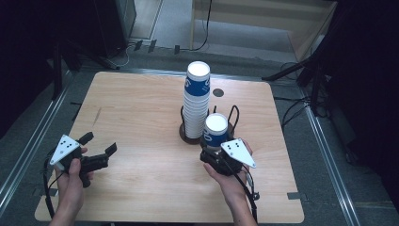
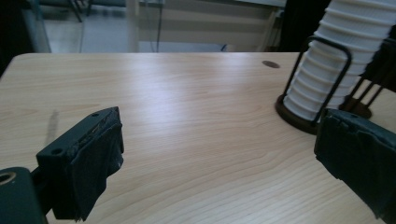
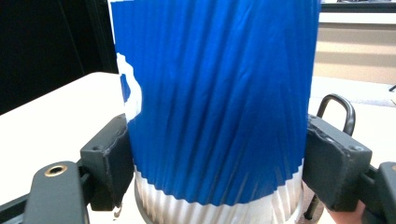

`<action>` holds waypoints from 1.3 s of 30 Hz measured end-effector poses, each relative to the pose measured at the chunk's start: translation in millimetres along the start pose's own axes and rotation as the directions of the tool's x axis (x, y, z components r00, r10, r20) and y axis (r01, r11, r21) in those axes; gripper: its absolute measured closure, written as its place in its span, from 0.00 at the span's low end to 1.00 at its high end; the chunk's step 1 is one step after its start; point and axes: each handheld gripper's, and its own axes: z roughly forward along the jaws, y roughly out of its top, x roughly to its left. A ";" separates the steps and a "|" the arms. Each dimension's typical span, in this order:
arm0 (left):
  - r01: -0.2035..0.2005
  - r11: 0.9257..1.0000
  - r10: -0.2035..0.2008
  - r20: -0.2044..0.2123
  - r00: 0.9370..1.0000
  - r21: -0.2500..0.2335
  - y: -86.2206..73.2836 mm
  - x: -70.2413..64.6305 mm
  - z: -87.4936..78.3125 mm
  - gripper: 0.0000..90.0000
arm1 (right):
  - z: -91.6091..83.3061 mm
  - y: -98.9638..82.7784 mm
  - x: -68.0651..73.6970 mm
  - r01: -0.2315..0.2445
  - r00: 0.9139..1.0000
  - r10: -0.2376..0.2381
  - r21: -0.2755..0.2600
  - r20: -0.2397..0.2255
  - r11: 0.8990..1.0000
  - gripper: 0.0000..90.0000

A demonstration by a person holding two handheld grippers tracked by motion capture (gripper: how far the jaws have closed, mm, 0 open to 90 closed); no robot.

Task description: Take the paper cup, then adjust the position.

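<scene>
High view: nearest the camera, two forearms enter from the bottom edge. The right gripper (image 1: 212, 151) is clamped on a blue paper cup (image 1: 216, 130), held upright just in front of a tall stack of cups (image 1: 196, 101) that stands in a dark wire holder (image 1: 188, 134) at the middle of the wooden table (image 1: 141, 122). White lettering runs down the blue top cup of the stack; too small to read. The left gripper (image 1: 99, 143), well apart at the table's left side, has its jaws spread with nothing between them. A small dark round spot (image 1: 218, 92) marks the tabletop behind the stack. Left gripper view: both black jaws stand wide apart over bare wood; the ribbed white stack (image 2: 336, 60) and its wire holder (image 2: 327, 74) show at upper right. Right gripper view: the pads press either side of the blue cup (image 3: 215, 102), its wall finely ribbed, white at the base; a white mark at its left edge is cut off and unreadable.
</scene>
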 end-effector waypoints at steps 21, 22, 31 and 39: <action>-0.066 0.998 0.063 0.213 0.975 0.005 34.0 -47.9 12.3 0.02 | 8.5 -12.9 22.3 0.029 0.998 -0.027 0.040 -0.052 0.999 0.22; -0.071 0.997 0.067 0.224 0.972 0.009 33.6 -50.1 13.0 0.02 | 9.0 -13.8 24.1 0.033 0.998 -0.031 0.042 -0.056 0.999 0.22; -0.076 0.997 0.062 0.315 0.947 0.032 31.1 -67.1 22.8 0.02 | 10.7 -20.8 38.2 0.071 0.993 -0.066 0.059 -0.093 0.996 0.22; -0.104 0.994 0.085 0.364 0.928 0.034 32.9 -83.3 25.4 0.02 | 9.0 -23.1 45.8 0.085 0.990 -0.077 0.063 -0.115 0.994 0.22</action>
